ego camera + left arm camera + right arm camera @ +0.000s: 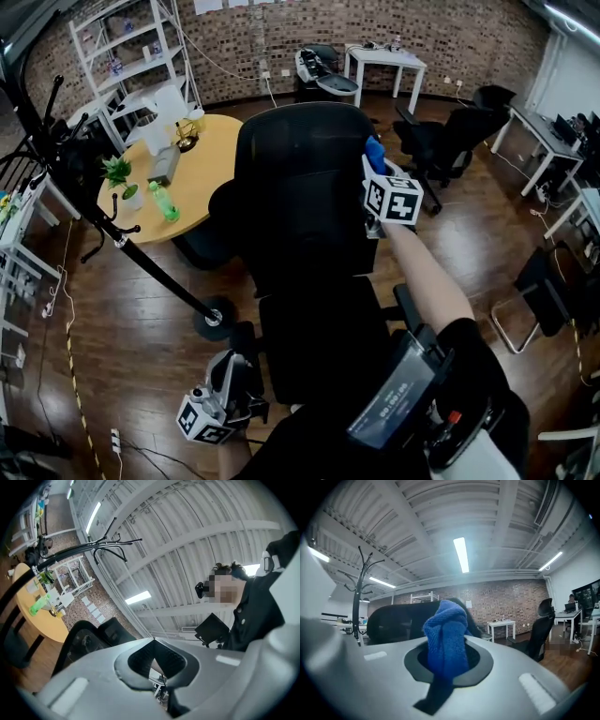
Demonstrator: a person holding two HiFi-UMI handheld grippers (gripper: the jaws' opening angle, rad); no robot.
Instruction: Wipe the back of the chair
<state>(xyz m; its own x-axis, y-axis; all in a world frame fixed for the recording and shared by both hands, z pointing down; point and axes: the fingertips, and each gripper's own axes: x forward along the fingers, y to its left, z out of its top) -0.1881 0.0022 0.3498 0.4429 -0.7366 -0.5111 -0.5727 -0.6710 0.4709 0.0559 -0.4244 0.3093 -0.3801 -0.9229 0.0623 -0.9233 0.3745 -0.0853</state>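
A black office chair stands in the middle of the head view, its back (300, 183) turned toward me. My right gripper (377, 169) is held up at the back's upper right edge, shut on a bunched blue cloth (375, 150). In the right gripper view the blue cloth (446, 634) sticks up between the jaws, with the chair back (396, 620) dark just behind it. Whether cloth and chair touch I cannot tell. My left gripper (230, 389) hangs low beside the seat, shut and empty. In its own view the left gripper (154, 644) points up at the ceiling.
A round wooden table (206, 164) with a green bottle (164, 202) and a small plant (119, 173) stands left of the chair. A black coat rack (103, 220) leans across, its base (214, 319) near the chair. More black chairs (450, 131) are at right.
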